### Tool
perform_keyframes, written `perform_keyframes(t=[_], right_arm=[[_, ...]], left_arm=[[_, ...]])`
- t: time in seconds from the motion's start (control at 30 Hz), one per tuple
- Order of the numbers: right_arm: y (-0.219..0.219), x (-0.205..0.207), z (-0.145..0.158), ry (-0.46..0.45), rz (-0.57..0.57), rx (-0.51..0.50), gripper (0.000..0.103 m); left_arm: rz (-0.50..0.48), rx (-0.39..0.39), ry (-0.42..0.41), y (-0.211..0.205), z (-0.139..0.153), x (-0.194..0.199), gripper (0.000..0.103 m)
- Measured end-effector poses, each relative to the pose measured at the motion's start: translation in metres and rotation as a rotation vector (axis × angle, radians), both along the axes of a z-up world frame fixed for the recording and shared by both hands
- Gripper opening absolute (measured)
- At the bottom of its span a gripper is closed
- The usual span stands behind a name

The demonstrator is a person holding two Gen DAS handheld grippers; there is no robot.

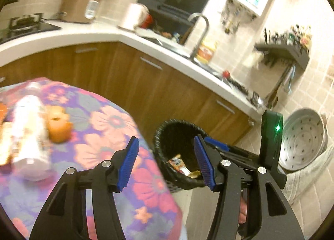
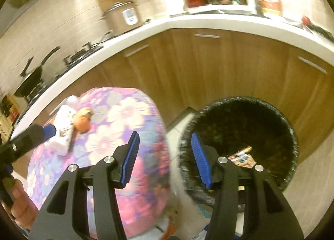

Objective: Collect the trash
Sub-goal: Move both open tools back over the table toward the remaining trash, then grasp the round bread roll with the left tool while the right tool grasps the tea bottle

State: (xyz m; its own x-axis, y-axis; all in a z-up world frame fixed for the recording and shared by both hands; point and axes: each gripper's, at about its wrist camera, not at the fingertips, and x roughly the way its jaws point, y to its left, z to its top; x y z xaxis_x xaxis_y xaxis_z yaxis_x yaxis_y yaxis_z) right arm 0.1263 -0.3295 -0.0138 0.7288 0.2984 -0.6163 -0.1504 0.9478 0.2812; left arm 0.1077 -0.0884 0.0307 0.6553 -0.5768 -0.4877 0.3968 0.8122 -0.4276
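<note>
Left wrist view. Far left on the round worktop with the purple and pink floral cloth (image 1: 108, 127): a blurred white plastic bottle (image 1: 29, 127) lying beside a piece of orange peel (image 1: 58, 127), touching or nearly so. Left hand-held gripper (image 1: 166, 162) wide open, blue pads apart, holding nothing, above the worktop's right edge. Right of it, on the floor, the black bag-lined waste bin (image 1: 167, 135) with wrappers (image 1: 179, 163) inside.

Right wrist view. Bottle (image 2: 64, 129) and peel (image 2: 83, 120) lie far left on the cloth. Right hand-held gripper (image 2: 165, 160) wide open, empty, between worktop and bin (image 2: 290, 156); its right pad overlaps the bin's near rim.
</note>
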Motion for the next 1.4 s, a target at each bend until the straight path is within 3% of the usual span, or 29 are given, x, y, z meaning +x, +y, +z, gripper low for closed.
perform_keyframes(t=[0.4, 0.53, 0.63, 0.87, 1.07, 1.17, 1.23, 1.37, 1.4], right_arm=[[0.103, 0.007, 0.012, -0.026, 0.171, -0.055, 0.048], [0.134, 0.01, 0.015, -0.034, 0.221, -0.069, 0.048], [0.153, 0.011, 0.017, -0.037, 0.256, -0.079, 0.048], [0.194, 0.019, 0.019, -0.045, 0.322, -0.095, 0.049], [0.211, 0.027, 0.023, -0.047, 0.355, -0.045, 0.062], [0.222, 0.032, 0.021, -0.028, 0.368, -0.035, 0.065], [0.231, 0.036, 0.016, -0.01, 0.378, -0.033, 0.066], [0.247, 0.045, 0.004, 0.036, 0.383, -0.018, 0.072], [0.25, 0.047, 0.0, 0.049, 0.377, -0.006, 0.073]], left_arm=[[0.332, -0.083, -0.054, 0.159, 0.02, -0.04, 0.056], [0.427, -0.101, -0.018, 0.207, 0.009, -0.041, 0.057], [0.456, -0.091, 0.073, 0.233, -0.009, -0.026, 0.057], [0.425, -0.055, 0.225, 0.24, -0.049, 0.021, 0.057], [0.431, 0.028, 0.271, 0.23, -0.073, 0.05, 0.052], [0.427, 0.014, 0.287, 0.232, -0.085, 0.055, 0.044], [0.424, 0.012, 0.303, 0.232, -0.092, 0.059, 0.033], [0.442, 0.059, 0.296, 0.228, -0.097, 0.061, 0.018], [0.443, 0.066, 0.296, 0.228, -0.097, 0.061, 0.008]])
